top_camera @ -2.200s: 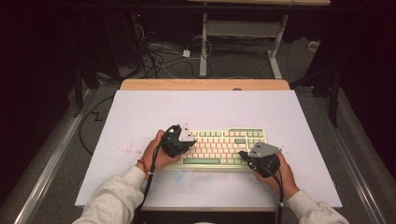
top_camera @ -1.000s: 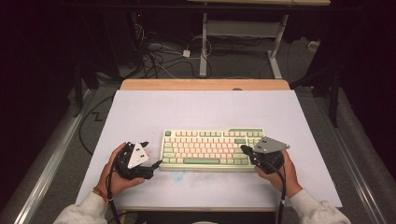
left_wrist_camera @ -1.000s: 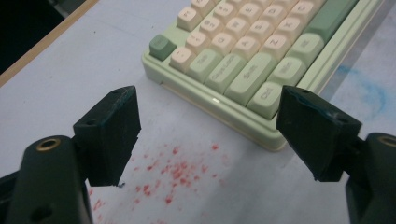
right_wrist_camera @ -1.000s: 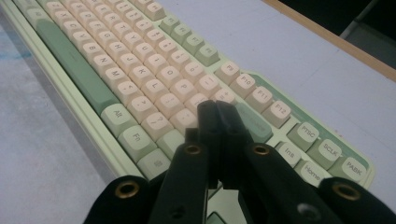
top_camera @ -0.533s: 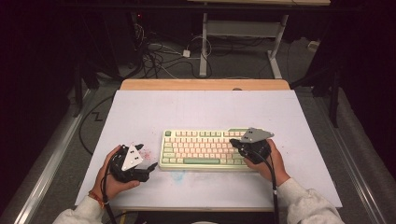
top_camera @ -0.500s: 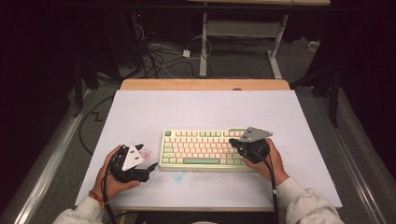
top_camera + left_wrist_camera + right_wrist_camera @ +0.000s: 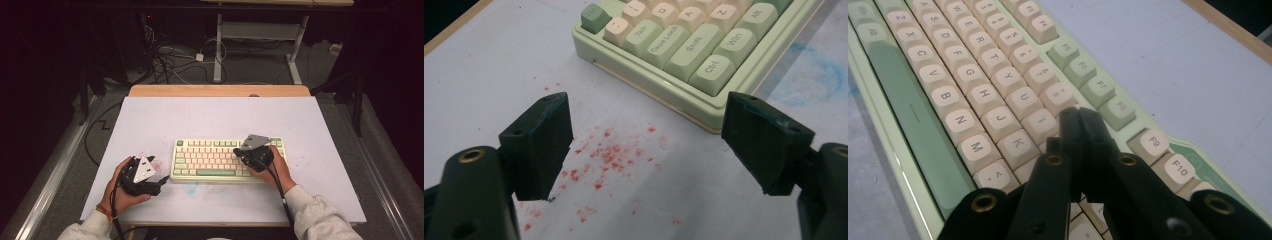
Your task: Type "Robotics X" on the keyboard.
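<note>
A pale green keyboard (image 7: 215,160) with cream keys lies in the middle of the white mat (image 7: 215,120). My right gripper (image 7: 236,152) hovers over its right half, pointing left. In the right gripper view my right gripper (image 7: 1079,117) has its jaws pressed together just above the keys (image 7: 973,90) near I and K, with nothing between them. My left gripper (image 7: 161,183) rests in the hand on the mat left of the keyboard. In the left gripper view my left gripper (image 7: 646,107) stands wide open over red specks, with the keyboard's Ctrl corner (image 7: 709,75) just beyond.
Red specks (image 7: 609,155) dot the mat by the left gripper. A blue smear (image 7: 190,188) lies in front of the keyboard. The table's wooden back edge (image 7: 220,90) borders the mat. Cables (image 7: 170,60) and desk legs (image 7: 218,50) stand on the floor behind.
The left gripper left the keyboard's left end and settled on the mat at lower left, then stayed. The right gripper slid leftward from the keyboard's right end to over its keys.
</note>
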Demonstrator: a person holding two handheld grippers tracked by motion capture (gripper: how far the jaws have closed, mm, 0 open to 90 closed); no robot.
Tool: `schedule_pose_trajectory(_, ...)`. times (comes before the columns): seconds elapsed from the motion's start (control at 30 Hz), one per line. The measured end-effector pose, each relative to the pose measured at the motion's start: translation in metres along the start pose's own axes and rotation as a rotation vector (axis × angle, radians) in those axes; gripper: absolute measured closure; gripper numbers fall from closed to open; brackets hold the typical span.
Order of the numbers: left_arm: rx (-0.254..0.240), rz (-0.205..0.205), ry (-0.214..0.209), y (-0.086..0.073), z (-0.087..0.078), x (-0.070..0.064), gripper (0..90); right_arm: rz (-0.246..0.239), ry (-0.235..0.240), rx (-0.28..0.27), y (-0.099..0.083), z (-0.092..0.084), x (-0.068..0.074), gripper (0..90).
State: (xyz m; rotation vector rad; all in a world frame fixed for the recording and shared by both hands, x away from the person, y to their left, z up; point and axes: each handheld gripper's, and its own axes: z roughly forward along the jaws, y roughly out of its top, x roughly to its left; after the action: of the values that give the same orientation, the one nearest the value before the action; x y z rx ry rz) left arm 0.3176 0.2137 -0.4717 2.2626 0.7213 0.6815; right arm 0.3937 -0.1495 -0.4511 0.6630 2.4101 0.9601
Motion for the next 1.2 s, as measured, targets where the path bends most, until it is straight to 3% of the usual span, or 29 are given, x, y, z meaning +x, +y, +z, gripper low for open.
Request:
schedule_pose_trajectory(0.6, 0.002, 0.004, -0.007, 0.001, 0.0, -0.001, 21.3, -0.028, 0.002, 0.05, 0.002, 0.012, 0.006, 90.0)
schedule_pose_trajectory(0.9, -0.001, 0.01, -0.005, 0.001, -0.001, -0.001, 21.3, -0.002, 0.005, -0.042, 0.006, -0.006, 0.004, 85.3)
schedule_pose_trajectory(1.2, 0.007, 0.015, -0.009, 0.001, 0.0, -0.001, 21.3, 0.025, -0.016, -0.118, 0.006, -0.025, 0.001, 67.8)
